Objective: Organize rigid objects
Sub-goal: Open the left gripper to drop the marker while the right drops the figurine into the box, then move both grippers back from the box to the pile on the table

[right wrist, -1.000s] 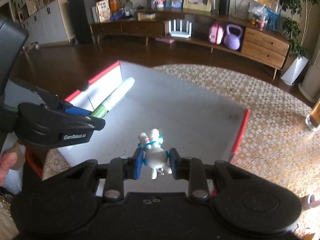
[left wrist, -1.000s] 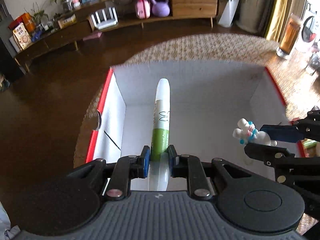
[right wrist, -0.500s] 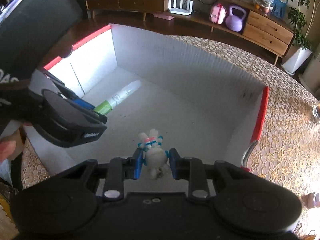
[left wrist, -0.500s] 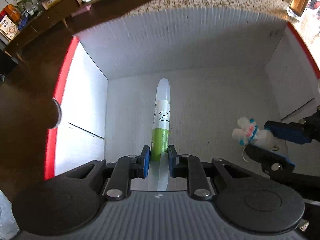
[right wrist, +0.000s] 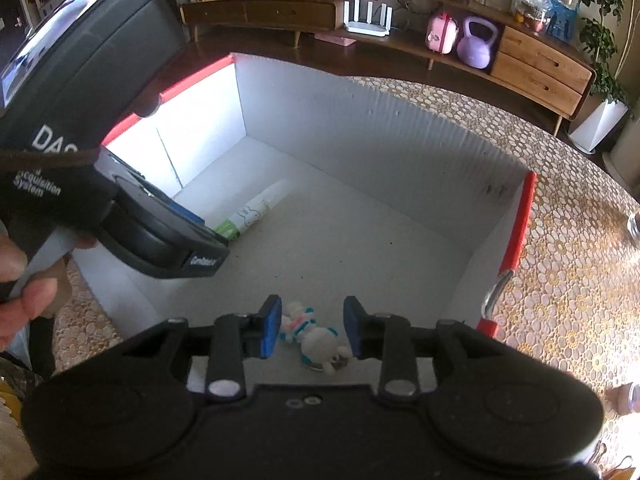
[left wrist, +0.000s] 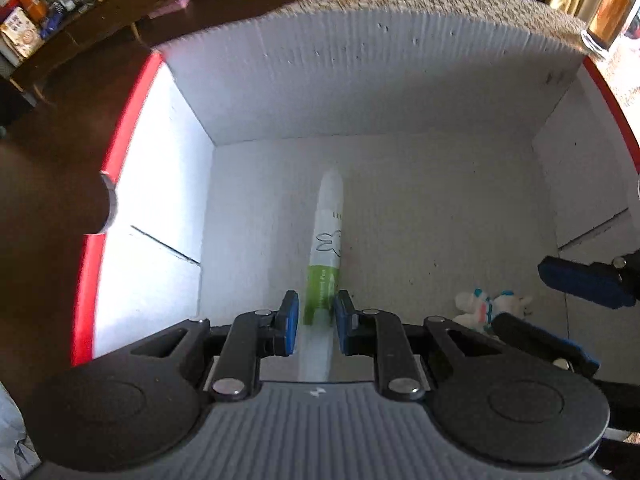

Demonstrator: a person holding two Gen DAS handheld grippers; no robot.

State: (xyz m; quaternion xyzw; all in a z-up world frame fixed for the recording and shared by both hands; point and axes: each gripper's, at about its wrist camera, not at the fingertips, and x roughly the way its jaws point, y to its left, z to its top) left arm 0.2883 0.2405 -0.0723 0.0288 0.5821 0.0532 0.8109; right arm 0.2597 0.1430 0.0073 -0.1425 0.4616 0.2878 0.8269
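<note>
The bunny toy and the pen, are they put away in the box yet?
Nearly. The bunny toy lies on the box floor; the right tool has just been opening and no longer presses it. The left tool grips the pen low inside; releasing it is left.

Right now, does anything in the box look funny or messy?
Nothing is broken or spilled. The little bunny toy lies tipped on its side on the floor of the white box, loose between the right gripper's open jaws. The left gripper holds the marker.
</note>
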